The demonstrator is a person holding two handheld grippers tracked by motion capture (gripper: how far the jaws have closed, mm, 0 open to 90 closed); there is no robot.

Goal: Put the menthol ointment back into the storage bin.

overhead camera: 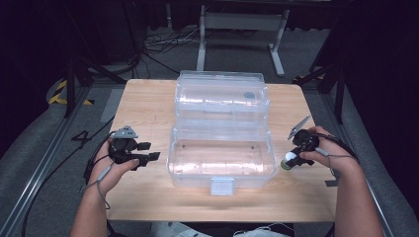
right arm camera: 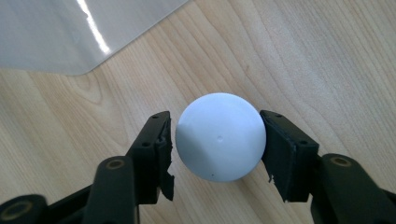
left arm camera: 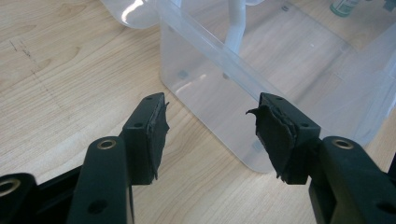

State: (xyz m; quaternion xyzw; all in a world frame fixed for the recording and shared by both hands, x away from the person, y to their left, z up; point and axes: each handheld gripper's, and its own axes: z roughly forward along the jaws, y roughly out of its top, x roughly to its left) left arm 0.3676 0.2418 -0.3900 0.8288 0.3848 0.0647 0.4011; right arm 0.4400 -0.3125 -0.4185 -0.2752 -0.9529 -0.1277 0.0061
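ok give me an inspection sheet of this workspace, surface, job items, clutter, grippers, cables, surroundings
surface: light wooden table, bare wood round the box.
job's things: clear plastic box at the table's middle, lid thrown back, nothing seen inside; small bottle with white cap and green body, upright on the table right of the box.
clutter: nothing seen.
grippers: left gripper open, nothing between its jaws, aimed at the box's left end; right gripper straddles the cap, the right pad looks to touch it, a thin gap at the left pad.
cables: one trails from each gripper along the forearm; more lie on the floor beyond the table.
surroundings: grey floor, white stand behind, dark frames at both sides.
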